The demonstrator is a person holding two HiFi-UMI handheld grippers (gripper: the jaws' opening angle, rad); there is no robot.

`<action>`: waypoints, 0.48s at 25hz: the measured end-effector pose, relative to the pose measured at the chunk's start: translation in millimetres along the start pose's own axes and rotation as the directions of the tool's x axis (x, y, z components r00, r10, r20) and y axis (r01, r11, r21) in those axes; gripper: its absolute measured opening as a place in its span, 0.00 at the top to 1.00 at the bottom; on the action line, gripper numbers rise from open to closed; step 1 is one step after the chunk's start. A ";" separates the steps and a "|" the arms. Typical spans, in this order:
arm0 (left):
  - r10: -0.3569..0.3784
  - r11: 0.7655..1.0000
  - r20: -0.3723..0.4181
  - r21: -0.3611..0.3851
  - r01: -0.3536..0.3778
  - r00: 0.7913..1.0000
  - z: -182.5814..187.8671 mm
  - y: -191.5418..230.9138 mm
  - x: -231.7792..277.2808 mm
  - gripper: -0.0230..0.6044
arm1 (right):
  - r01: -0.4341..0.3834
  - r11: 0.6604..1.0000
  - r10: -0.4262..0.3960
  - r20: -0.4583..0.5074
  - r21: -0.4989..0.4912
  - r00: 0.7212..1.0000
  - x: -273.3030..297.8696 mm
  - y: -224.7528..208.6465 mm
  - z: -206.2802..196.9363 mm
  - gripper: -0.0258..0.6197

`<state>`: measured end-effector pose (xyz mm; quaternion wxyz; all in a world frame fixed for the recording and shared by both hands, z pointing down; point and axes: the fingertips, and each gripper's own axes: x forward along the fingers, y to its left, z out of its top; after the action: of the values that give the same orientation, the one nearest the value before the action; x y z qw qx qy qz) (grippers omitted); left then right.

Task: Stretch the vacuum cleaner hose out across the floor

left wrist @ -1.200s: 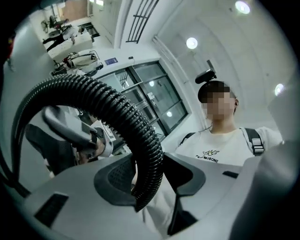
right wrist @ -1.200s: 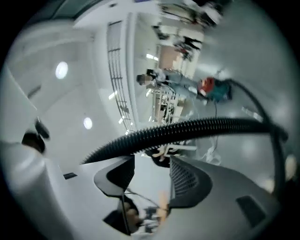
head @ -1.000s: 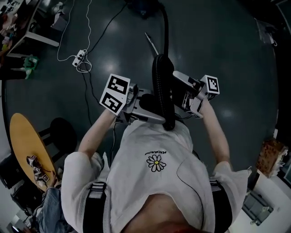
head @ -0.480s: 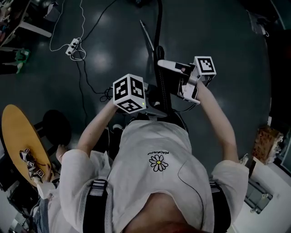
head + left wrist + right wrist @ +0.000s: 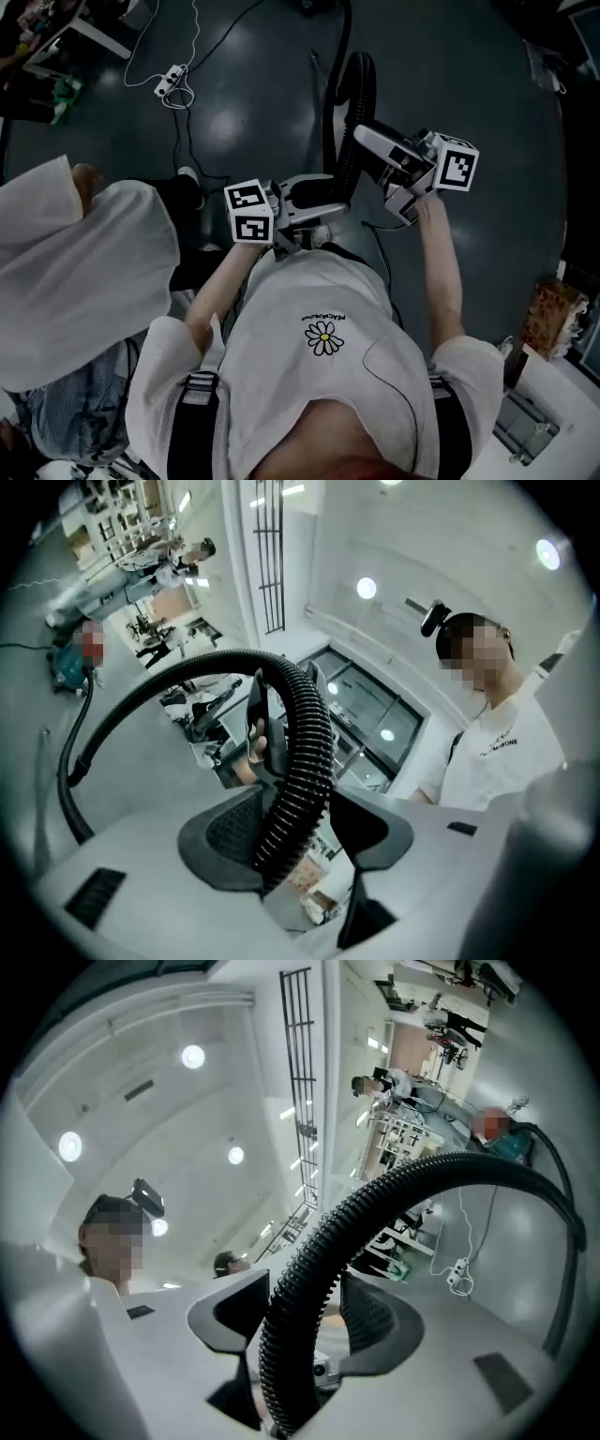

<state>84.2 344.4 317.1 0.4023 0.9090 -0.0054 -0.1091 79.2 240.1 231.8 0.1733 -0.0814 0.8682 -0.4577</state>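
The ribbed vacuum hose (image 5: 361,94) arcs out ahead of both tools, pinched between the jaws of the right gripper (image 5: 305,1321) and the left gripper (image 5: 295,832), whose jaws have just eased slightly wider.

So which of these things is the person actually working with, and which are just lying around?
Part of the job:
- black ribbed hose
- left gripper and right gripper, both clamped on that hose

Just lying about:
- power strip on the floor
- brown box at the right edge
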 end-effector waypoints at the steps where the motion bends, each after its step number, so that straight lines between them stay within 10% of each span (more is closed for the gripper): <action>1: 0.001 1.000 0.024 -0.018 -0.001 1.000 -4.3 -10.5 3.9 0.64 | -0.034 0.999 0.034 0.008 -0.013 0.999 -8.2 14.0 -3.7 0.58; 12: 0.096 0.993 0.129 0.048 -0.103 0.987 13.3 -31.9 -13.5 0.62 | -0.243 0.965 0.248 0.046 -0.101 0.968 -4.8 49.7 -2.4 0.58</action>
<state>65.8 357.6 287.7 0.3810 0.9095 -0.0794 -0.1460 83.6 271.6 193.3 0.2499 0.0053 0.8869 -0.3885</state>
